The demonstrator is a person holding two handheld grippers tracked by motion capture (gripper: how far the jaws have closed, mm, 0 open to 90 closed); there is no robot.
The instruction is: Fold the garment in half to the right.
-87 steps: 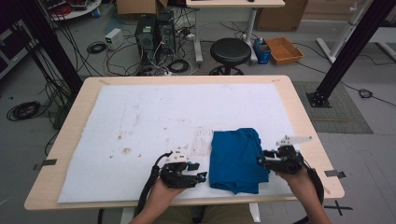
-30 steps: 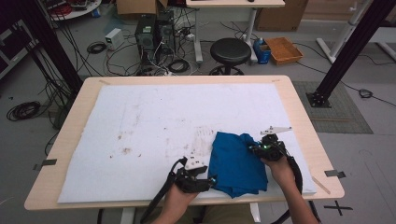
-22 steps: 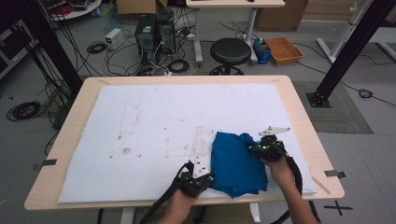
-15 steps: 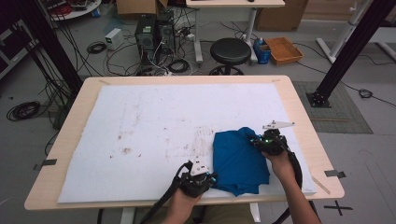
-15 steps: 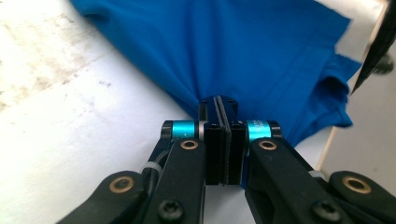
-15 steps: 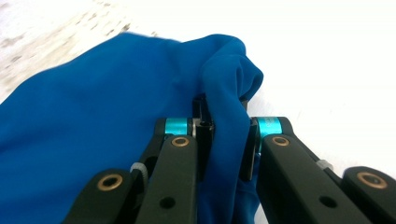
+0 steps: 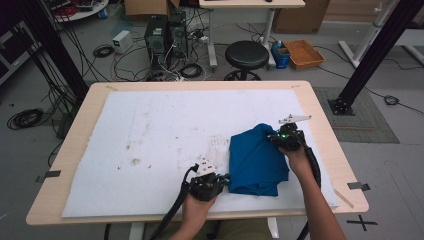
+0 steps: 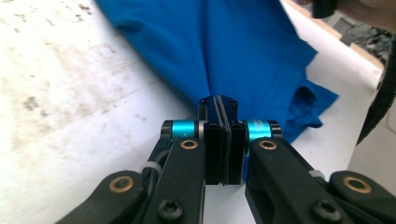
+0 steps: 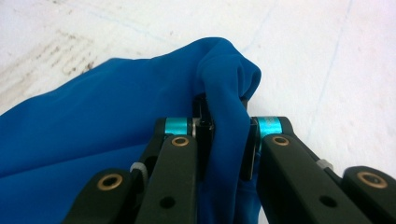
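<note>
Blue cloth (image 7: 257, 160) lies bunched near the desk's (image 7: 325, 125) front right corner; the left hand-held gripper (image 7: 226, 180) pinches its near edge, and the right hand-held gripper (image 7: 272, 137) pinches a far fold.

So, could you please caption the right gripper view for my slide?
Right claw shut on a bunched fold of blue cloth above the white table cover.

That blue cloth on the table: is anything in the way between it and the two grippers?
Nothing visible is. The left gripper is shut on the near edge of the blue cloth, and the right gripper is shut on a bunched fold at its far right corner. The white table cover beside it bears only stains.
</note>
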